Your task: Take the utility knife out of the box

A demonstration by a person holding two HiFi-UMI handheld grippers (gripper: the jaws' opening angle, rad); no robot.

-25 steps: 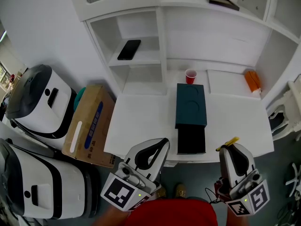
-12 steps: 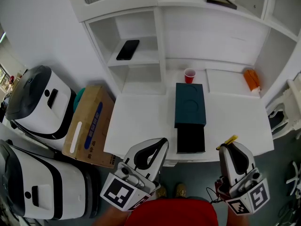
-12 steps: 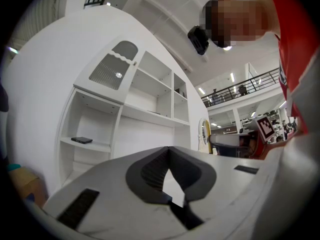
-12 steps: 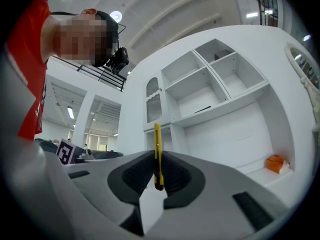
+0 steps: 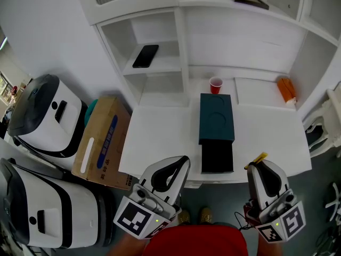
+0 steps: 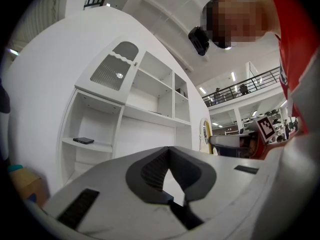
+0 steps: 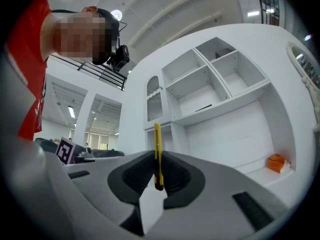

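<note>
No visible change from a second ago: same hover for left gripper point(image 5: 184, 161) and right gripper point(image 5: 258, 167) at the bottom of the head view, by the near edge of the table point(image 5: 160, 137). Same layout on top.

Right gripper: clamped on the utility knife point(image 7: 157, 156). Thin yellow body, standing on edge between ribbed black pads, tip poking past the jaws. Knife out of the box, lower right of the head view.

Left gripper: jaws closed tip to tip, nothing between.

Containers:
- Dark teal box point(image 5: 216, 119), rectangular, matte lid with two faint round shapes, centre of the table.
- Black tray point(image 5: 217, 156) slid out of it toward the near edge. Inside too dark to read.
- Red cup point(image 5: 216, 85) just behind the box, contents not visible.
- Brown cardboard box point(image 5: 98, 143) with blue print, just left of the table.
- Flat black slab point(image 5: 146, 56) in a shelf point(image 5: 160, 68) compartment, upper left of centre.
- Orange object point(image 5: 286, 90) on the ledge at right.

Surfaces: table and shelving smooth white. Gripper shells white and rounded.
</note>
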